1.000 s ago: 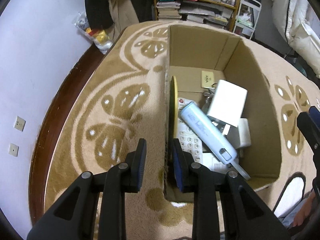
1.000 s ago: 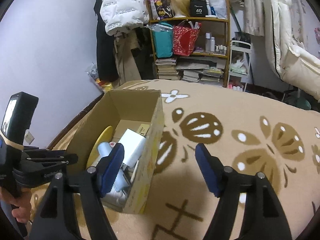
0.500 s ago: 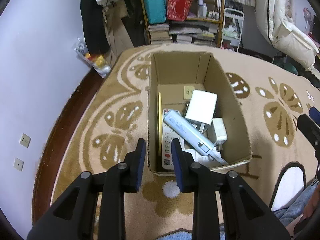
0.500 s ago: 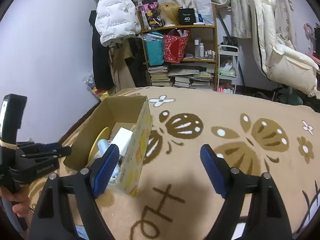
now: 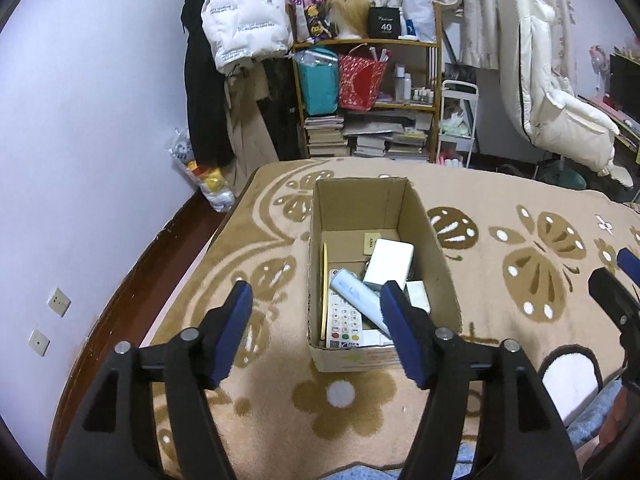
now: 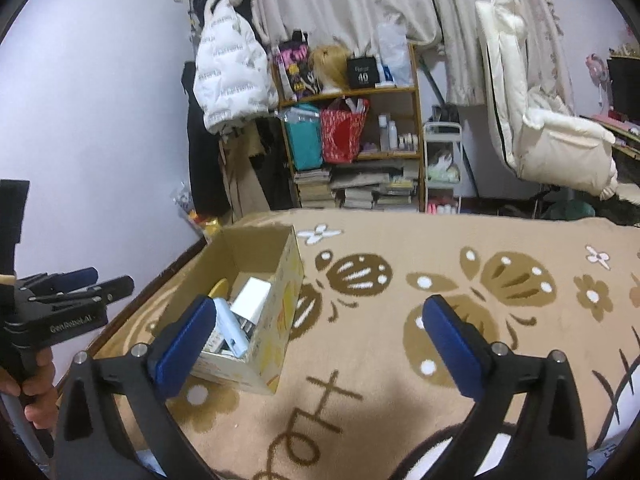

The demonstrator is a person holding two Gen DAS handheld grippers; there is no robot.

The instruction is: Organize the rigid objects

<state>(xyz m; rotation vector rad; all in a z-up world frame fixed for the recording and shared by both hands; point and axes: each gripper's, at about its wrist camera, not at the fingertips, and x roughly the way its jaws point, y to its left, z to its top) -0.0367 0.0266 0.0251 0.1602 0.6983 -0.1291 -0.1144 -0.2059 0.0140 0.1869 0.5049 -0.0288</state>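
An open cardboard box (image 5: 360, 200) stands on the patterned blanket (image 5: 520, 220). In it lie a white keypad handset (image 5: 340, 320), a pale blue tube (image 5: 356, 292), a white carton (image 5: 390, 260), a small white adapter (image 5: 418, 296) and a yellow plate (image 5: 325, 280) standing on edge by the left wall. My left gripper (image 5: 316, 300) hovers short of the box, jaws opening, nothing between them. My right gripper (image 6: 320, 312) hangs over the blanket right of the box (image 6: 288, 272), jaws opening wide and empty. Each gripper shows in the other's view: left gripper (image 6: 108, 280), right gripper (image 5: 616, 280).
A wooden shelf (image 6: 416, 120) with books, a teal bag and a red bag stands behind the bed. A white jacket (image 5: 244, 20) hangs at the left and a white padded chair (image 6: 540, 120) stands at the right. The bed's dark wooden edge (image 5: 132, 280) runs along the wall.
Both grippers have drawn back and risen away from the box. The left jaws, nearly shut at the box's left wall before, now stand apart. The right jaws have widened.
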